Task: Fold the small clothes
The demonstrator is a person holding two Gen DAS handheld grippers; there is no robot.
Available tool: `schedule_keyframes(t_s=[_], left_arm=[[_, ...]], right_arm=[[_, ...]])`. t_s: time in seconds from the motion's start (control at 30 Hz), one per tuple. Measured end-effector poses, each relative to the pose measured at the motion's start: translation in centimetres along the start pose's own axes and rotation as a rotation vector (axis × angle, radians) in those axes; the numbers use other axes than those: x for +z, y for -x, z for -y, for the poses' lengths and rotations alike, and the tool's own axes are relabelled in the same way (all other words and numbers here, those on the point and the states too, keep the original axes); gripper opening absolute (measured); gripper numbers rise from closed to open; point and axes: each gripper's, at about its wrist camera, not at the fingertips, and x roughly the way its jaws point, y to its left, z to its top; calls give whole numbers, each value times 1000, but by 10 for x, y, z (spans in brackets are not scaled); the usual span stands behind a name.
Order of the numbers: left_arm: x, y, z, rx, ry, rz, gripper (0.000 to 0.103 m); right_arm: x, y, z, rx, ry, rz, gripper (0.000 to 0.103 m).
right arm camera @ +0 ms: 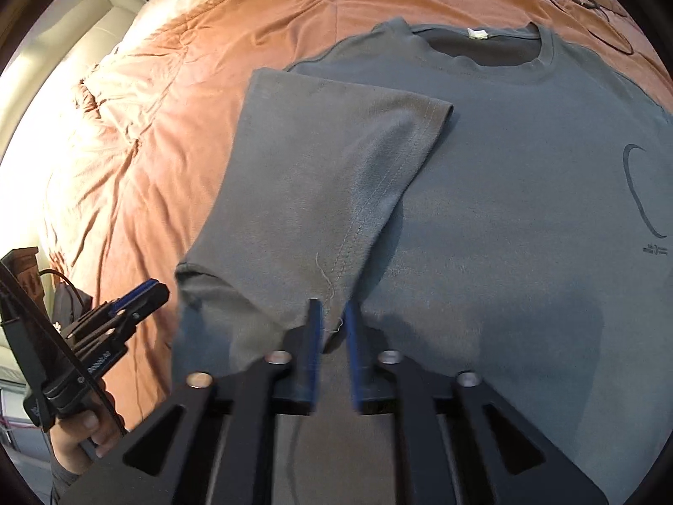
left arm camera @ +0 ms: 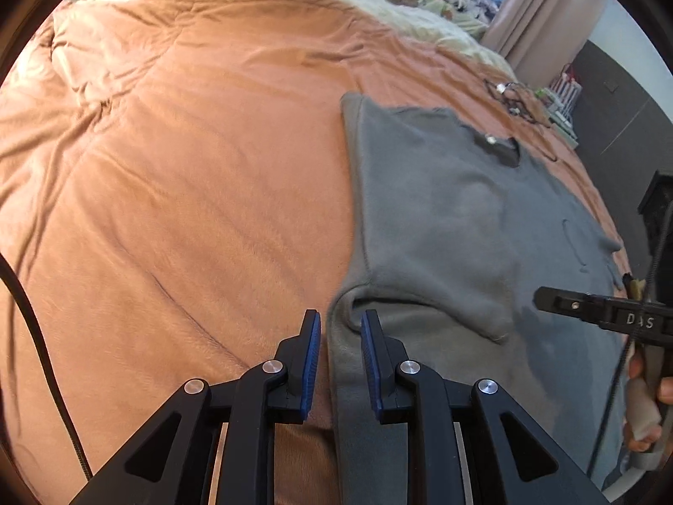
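Left gripper (left arm camera: 340, 328) jaws apart over the grey t-shirt (right arm camera: 504, 193) edge; right gripper (right arm camera: 334, 320) jaws apart, nothing clamped. Shirt flat on orange bedspread (left arm camera: 189, 168) (one sleeve (right arm camera: 336, 160) folded inward).

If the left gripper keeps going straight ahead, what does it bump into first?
Probably the gray T-shirt: the left gripper, jaws open, points at its folded-over side edge on the orange blanket. Depth is unclear.

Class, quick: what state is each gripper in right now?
Left gripper: open, holding nothing, at the shirt's edge.
Right gripper: open, around the folded sleeve's hem, not clamped.
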Motion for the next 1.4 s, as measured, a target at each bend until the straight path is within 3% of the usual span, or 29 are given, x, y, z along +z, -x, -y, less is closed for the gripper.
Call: schedule_keyframes(t_s=[0.03, 0.13, 0.2, 0.27, 0.43, 0.47, 0.53, 0.8, 1.03, 1.2, 1.33, 1.4], left_arm=[[4, 4, 0, 6, 5, 9, 22], [14, 3, 4, -7, 26, 16, 22], [19, -7, 8, -23, 41, 8, 29], [21, -16, 12, -27, 48, 0, 48], [21, -46, 22, -14, 22, -28, 49], [21, -50, 23, -5, 20, -33, 47], [20, -57, 21, 15, 12, -47, 12], [21, -54, -14, 21, 112, -46, 7], [20, -49, -16, -34, 130, -53, 7], [28, -44, -13, -35, 106, -44, 15], [49, -46, -10, -27, 98, -22, 40], [59, -49, -8, -40, 102, -5, 43]], right_arm=[[0, 4, 1, 1, -2, 13, 36], [-5, 12, 4, 44, -10, 53, 37], [-7, 11, 2, 70, -6, 72, 37], [-10, 6, 3, 78, -8, 80, 33], [-16, -24, 10, 108, -43, 60, 21], [-17, -30, 12, 107, -49, 52, 20], [-20, -45, 16, 117, -73, 28, 20], [-14, -35, 25, 199, -110, 75, 20], [-2, -26, 27, 224, -102, 140, 20], [-5, -58, 34, 125, -110, 52, 20], [-10, -51, 45, 147, -112, 63, 17], [-6, -42, 49, 123, -96, 90, 17]])
